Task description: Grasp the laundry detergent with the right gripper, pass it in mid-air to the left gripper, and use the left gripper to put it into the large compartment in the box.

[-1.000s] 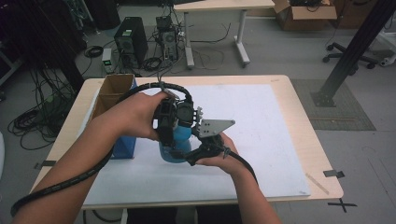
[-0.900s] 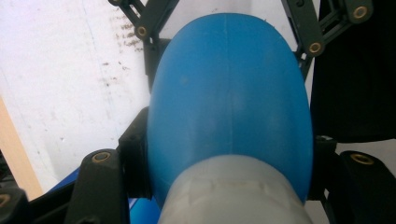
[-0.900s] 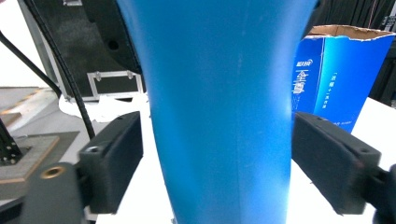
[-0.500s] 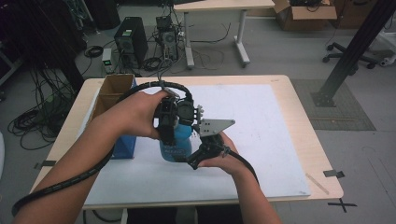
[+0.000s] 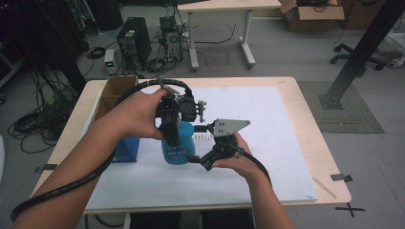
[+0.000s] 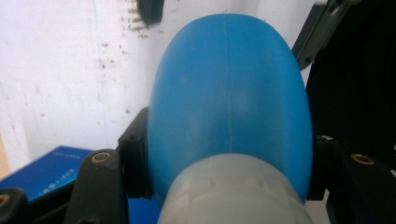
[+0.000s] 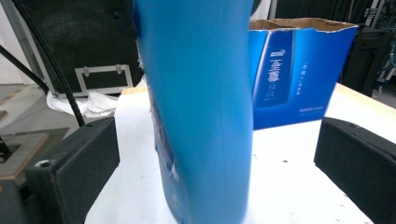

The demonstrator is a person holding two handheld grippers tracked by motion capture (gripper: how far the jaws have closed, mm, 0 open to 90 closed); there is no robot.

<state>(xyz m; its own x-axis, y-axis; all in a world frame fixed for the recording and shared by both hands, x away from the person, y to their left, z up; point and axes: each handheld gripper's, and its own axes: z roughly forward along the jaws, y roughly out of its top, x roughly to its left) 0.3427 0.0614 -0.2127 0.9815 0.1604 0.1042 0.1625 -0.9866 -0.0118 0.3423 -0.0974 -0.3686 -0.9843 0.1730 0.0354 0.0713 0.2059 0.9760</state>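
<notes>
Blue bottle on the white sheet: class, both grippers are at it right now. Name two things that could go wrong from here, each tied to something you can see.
1. The left gripper clamps the blue bottle only up by its grey cap; the bottle may tilt or slip.
2. The right gripper stands open around the body without touching it; closing off-centre could push the bottle toward the blue box nearby.
</notes>
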